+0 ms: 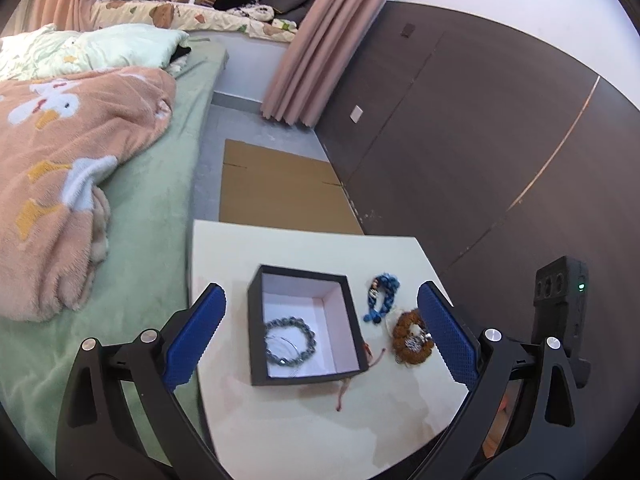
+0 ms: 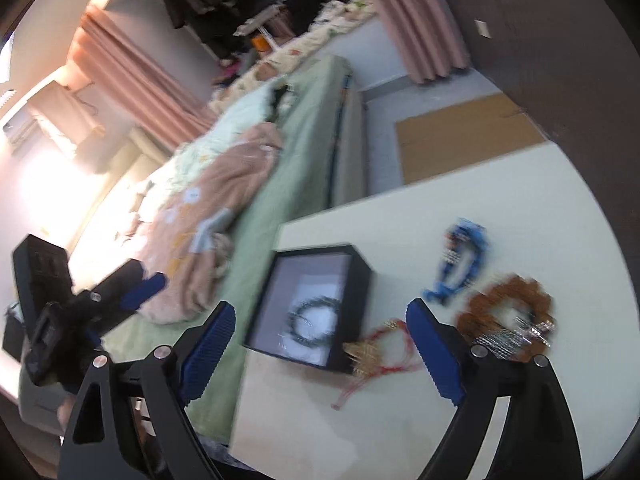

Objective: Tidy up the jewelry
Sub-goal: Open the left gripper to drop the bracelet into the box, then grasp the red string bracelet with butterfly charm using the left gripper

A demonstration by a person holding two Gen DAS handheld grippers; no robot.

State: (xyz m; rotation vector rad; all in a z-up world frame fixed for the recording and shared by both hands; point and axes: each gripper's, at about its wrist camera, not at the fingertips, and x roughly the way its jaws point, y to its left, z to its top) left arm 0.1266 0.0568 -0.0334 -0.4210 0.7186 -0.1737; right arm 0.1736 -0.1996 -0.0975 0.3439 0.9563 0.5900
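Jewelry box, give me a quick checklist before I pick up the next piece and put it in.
1. Black box open, lid off: ok.
2. Room inside beside the grey bead bracelet: ok.
3. Left gripper open, holding nothing: ok.
4. Right gripper open, holding nothing: ok.
5. Blue bracelet and brown bracelet lie out on the table: ok.
6. Red cord piece free of the box: cannot tell.
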